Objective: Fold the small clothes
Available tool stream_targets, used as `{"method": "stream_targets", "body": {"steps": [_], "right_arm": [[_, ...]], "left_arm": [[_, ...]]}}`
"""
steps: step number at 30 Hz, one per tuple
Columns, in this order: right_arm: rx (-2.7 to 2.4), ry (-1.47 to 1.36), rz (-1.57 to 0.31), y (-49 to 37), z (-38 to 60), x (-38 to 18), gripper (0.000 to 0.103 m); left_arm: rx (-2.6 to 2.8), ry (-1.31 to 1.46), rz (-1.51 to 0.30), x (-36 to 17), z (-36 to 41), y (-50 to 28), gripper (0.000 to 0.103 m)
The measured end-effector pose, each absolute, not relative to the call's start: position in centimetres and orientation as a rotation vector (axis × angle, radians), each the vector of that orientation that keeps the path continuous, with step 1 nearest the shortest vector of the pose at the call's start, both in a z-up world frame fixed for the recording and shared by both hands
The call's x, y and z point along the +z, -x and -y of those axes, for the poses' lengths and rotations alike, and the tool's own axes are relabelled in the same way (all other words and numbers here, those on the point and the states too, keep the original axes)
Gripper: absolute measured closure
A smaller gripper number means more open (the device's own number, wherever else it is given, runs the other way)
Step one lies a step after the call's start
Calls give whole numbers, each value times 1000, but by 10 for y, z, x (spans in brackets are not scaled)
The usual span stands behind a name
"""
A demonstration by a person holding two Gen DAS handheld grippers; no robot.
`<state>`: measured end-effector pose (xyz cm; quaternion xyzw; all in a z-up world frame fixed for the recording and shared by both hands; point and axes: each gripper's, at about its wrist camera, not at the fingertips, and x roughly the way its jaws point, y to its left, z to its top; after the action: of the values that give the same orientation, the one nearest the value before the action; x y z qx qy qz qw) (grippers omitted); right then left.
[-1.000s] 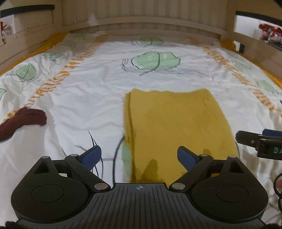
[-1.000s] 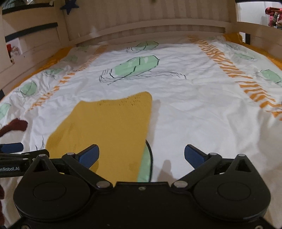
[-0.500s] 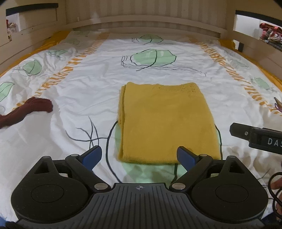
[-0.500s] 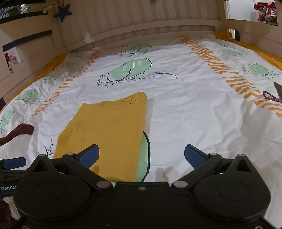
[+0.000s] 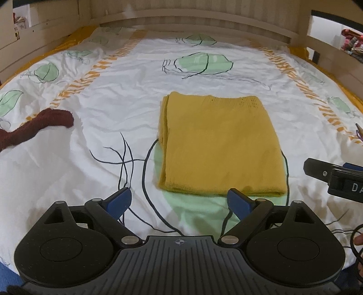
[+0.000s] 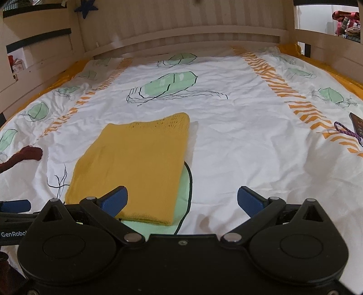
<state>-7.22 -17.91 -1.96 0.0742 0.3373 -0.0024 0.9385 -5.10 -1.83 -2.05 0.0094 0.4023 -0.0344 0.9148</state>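
A mustard-yellow knit garment lies folded into a flat rectangle on the white bedspread; it also shows in the right wrist view. My left gripper is open and empty, held just short of the garment's near edge. My right gripper is open and empty, near the garment's right front corner. The right gripper's body shows at the right edge of the left wrist view. A dark red knit garment lies crumpled at the left, also seen in the right wrist view.
A wooden bed frame encloses the bedspread at the back and sides. A dark phone with a purple cord lies at the right edge of the bed. The left gripper's finger shows at the left of the right wrist view.
Both grippers have drawn back and up from the yellow garment, so its whole folded shape and near edge now show. The garment itself has stayed flat and in place.
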Motion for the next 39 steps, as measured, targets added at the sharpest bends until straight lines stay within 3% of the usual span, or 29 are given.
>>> {"method": "stream_targets", "body": {"steps": [39], "right_arm": [[2,-202,-745,66,179,-34,0]], "left_arm": [[-90,-6,-888,-29,20,42,11]]}}
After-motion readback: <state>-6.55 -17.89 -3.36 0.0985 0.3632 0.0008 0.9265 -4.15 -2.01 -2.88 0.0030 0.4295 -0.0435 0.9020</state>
